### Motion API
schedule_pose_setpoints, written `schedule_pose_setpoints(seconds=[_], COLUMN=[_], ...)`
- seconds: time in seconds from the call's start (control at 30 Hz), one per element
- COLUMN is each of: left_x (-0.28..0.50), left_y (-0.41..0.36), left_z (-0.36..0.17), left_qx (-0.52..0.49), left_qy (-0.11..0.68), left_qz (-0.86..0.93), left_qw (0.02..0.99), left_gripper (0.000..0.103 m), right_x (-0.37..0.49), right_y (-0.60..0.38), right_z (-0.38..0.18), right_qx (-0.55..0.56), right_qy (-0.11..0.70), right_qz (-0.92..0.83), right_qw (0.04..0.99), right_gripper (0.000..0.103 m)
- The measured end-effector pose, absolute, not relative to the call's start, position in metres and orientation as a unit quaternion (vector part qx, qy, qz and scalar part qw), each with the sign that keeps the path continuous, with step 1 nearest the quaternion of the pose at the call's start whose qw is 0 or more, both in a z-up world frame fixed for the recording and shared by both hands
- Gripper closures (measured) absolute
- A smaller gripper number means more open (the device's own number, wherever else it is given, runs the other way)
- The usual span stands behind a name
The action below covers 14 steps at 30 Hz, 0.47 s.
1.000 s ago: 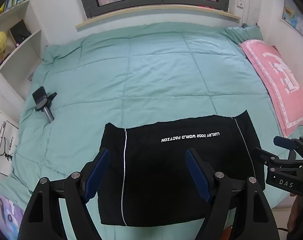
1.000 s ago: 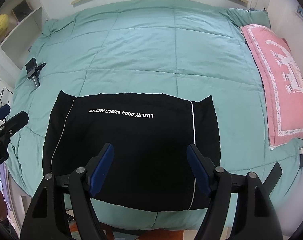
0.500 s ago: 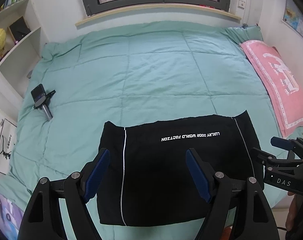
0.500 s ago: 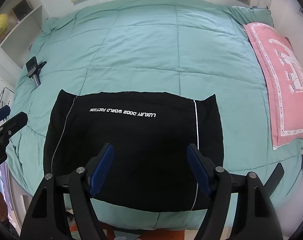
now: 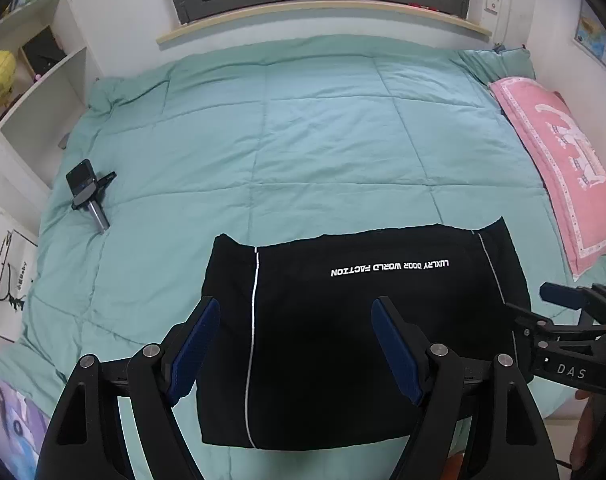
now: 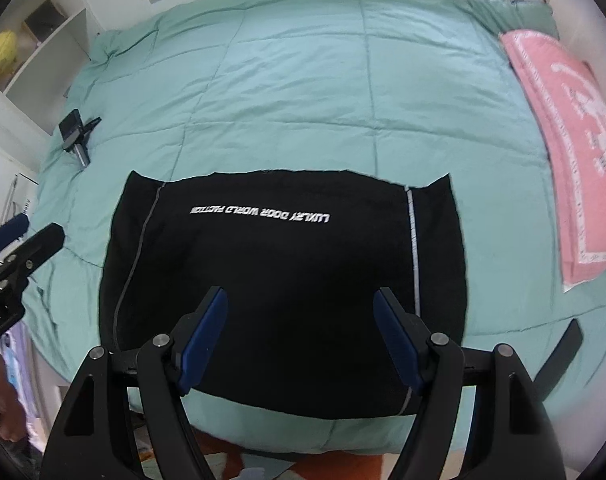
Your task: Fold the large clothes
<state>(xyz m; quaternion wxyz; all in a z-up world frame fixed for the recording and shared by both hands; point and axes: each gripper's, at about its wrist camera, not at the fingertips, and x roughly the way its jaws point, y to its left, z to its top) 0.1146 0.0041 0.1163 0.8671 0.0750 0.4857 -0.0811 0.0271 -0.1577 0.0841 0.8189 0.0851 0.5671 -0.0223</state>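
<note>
Nearest to me, my left hand-held gripper point(image 5: 295, 344) hangs with its blue pads spread wide and nothing between them, and my right hand-held gripper point(image 6: 301, 338) is the same: wide apart, holding nothing. I judge both are poised above the near hem so I can pick where to pinch for another fold.

Just below them the black garment point(image 5: 355, 320) lies flat on the bed point(image 5: 303, 140), at its near edge, already a tidy rectangle with white side stripes and a line of white lettering reading upside down from here. Its near hem is partly hidden behind my gripper bodies, and I cannot tell how many layers are stacked, or what kind of garment it is.

Further off to the left a small black device point(image 5: 88, 194) rests on the green quilt; I can't make out what it is. To the right a pink blanket point(image 5: 559, 160) runs along the bed's side, cut off by the frame. The right wrist view is slightly blurred.
</note>
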Motion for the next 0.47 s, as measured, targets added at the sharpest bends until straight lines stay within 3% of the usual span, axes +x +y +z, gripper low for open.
schedule_pose_setpoints(seconds=[0.47], left_x=[0.118], left_y=[0.010], left_z=[0.113], left_qx=[0.083], left_qy=[0.470], left_qz=[-0.065], left_qw=[0.877], left_gripper=[0.024], right_x=[0.035], right_y=[-0.154], right_z=[0.073], right_qx=[0.082], right_qy=[0.579], right_qz=[-0.019], right_qw=[0.811], right_gripper=[0.026])
